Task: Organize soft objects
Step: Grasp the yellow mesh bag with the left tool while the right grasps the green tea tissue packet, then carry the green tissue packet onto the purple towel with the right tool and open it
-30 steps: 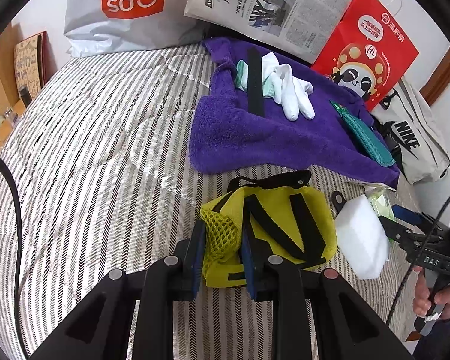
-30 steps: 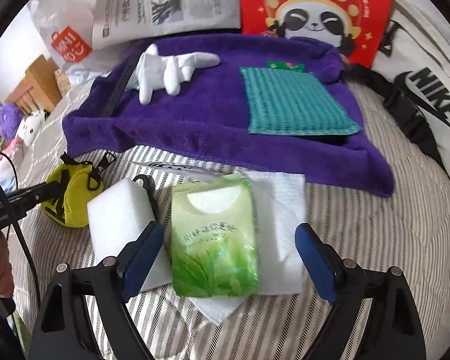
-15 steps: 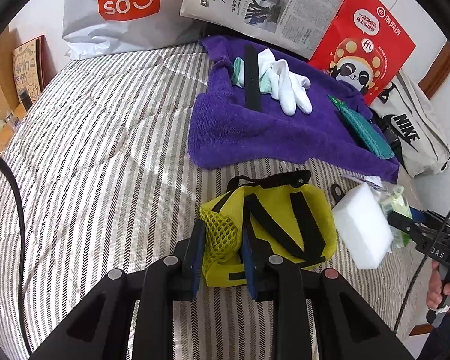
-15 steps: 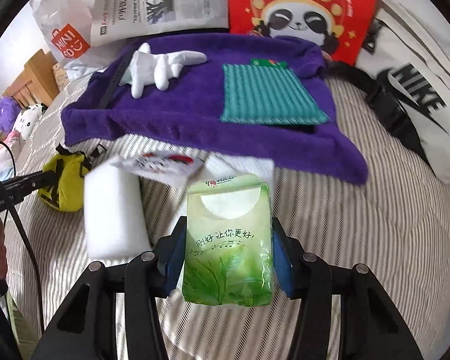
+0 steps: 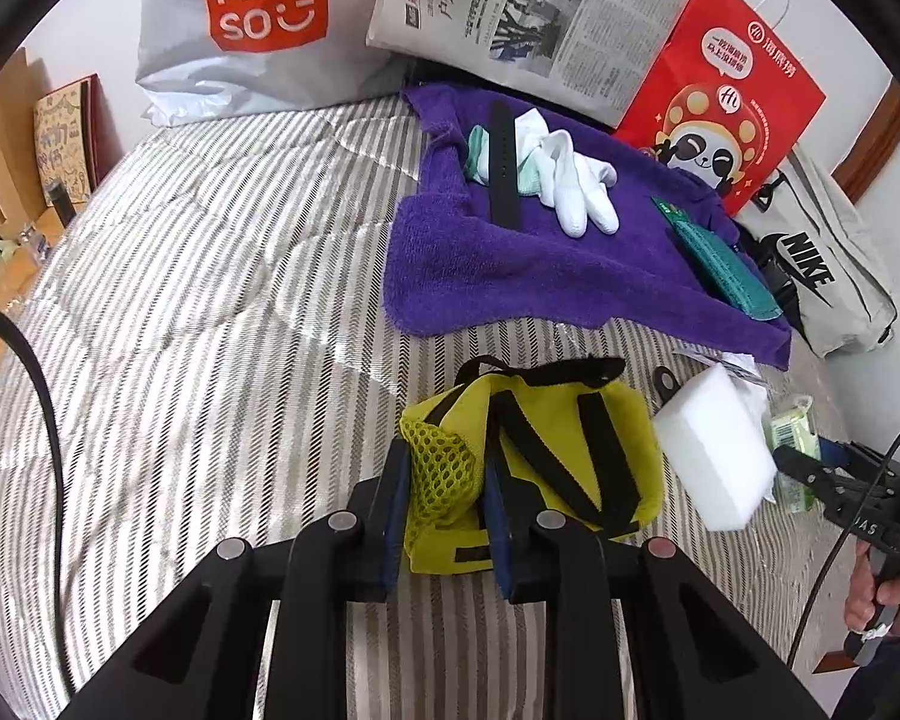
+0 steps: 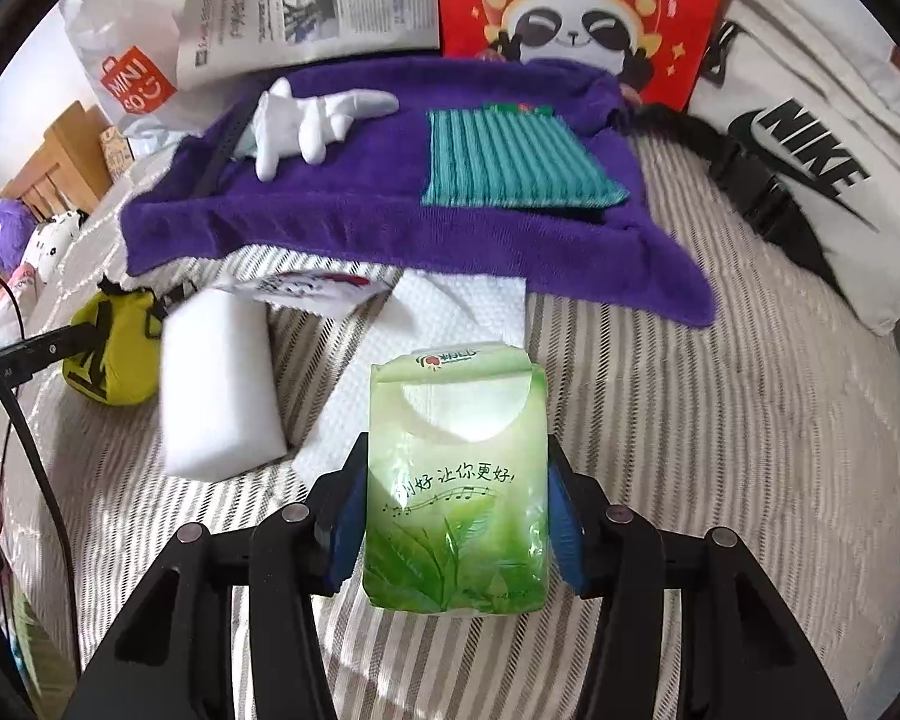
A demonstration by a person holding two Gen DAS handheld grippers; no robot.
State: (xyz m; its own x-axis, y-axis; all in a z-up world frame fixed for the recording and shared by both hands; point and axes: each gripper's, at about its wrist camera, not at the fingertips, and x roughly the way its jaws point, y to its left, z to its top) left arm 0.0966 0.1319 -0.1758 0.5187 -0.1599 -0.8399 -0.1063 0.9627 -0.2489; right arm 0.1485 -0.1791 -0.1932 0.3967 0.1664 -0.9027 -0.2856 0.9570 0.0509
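My left gripper (image 5: 444, 501) is shut on the mesh corner of a yellow pouch (image 5: 546, 456) with black straps, on the striped bedspread (image 5: 210, 312). My right gripper (image 6: 456, 510) is shut on a green tissue pack (image 6: 456, 474) and holds it above the bed. A white sponge block (image 6: 219, 384) and a white paper towel (image 6: 450, 312) lie just ahead of it. A purple towel (image 6: 390, 216) further back carries white gloves (image 6: 312, 117), a black strap (image 5: 503, 165) and a teal striped cloth (image 6: 510, 159).
A Miniso bag (image 5: 252, 18), a newspaper (image 5: 528, 12), a red panda bag (image 6: 576, 12) and a white Nike bag (image 6: 810, 168) stand along the back and right. A small printed packet (image 6: 306, 288) lies by the sponge. Wooden furniture (image 5: 6, 168) stands to the left of the bed.
My right gripper closed on the green tissue pack and lifted it off the paper towel. The left gripper stayed shut on the yellow pouch.
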